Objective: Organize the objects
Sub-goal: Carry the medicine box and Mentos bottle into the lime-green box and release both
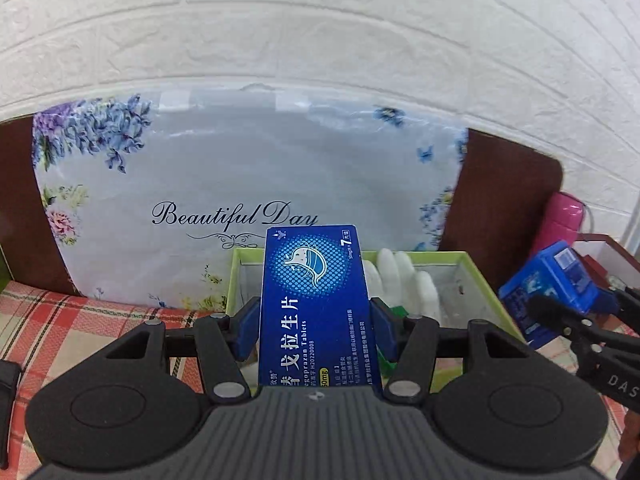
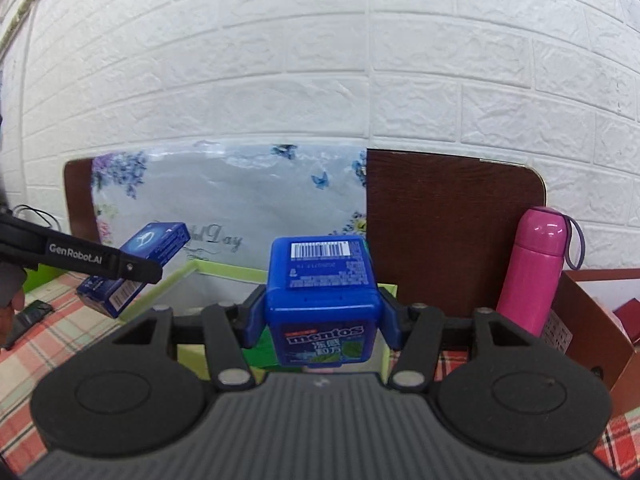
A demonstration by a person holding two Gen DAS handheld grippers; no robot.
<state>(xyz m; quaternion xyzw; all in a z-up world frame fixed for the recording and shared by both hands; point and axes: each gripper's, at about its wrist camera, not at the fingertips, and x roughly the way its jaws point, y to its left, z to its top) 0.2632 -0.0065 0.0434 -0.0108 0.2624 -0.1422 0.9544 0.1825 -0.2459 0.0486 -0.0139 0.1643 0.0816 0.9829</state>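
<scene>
Left wrist view: white brick wall point(image 1: 320, 20) across the back, below it a dark brown board point(image 1: 508, 200) leaning upright, fronted by a floral sheet point(image 1: 240, 168) lettered "Beautiful Day". Red-and-cream checked cloth over the counter point(image 1: 60, 320). Green-rimmed open box point(image 1: 480, 276) on the cloth, white gloves point(image 1: 404, 276) lying inside. Pink flask point(image 1: 560, 220) upright at far right, beside a brown carton point(image 1: 608, 248). Left gripper point(image 1: 314, 320) clamped on a blue tablet box point(image 1: 316, 300), held upright over the near part of the green-rimmed box, blue pads pressing both long sides. Right gripper point(image 1: 560, 304) at the right edge, closed around a blue mint tub point(image 1: 548, 280), just beside the green rim. Right wrist view: same wall point(image 2: 320, 60), board point(image 2: 452, 232) and floral sheet point(image 2: 224, 196); pink flask point(image 2: 532, 268) standing against the board, brown carton point(image 2: 592, 320) next to it. Right gripper point(image 2: 322, 320) squeezing the mint tub point(image 2: 322, 300), barcode face up, "mentos" label toward the camera, above the green-rimmed box point(image 2: 224, 270). Left gripper point(image 2: 132, 276) entering from the left, tablet box point(image 2: 132, 268) tilted in its grip over the box's left rim. Small dark object point(image 2: 34, 312) lying on the checked cloth at far left, too blurred to identify.
</scene>
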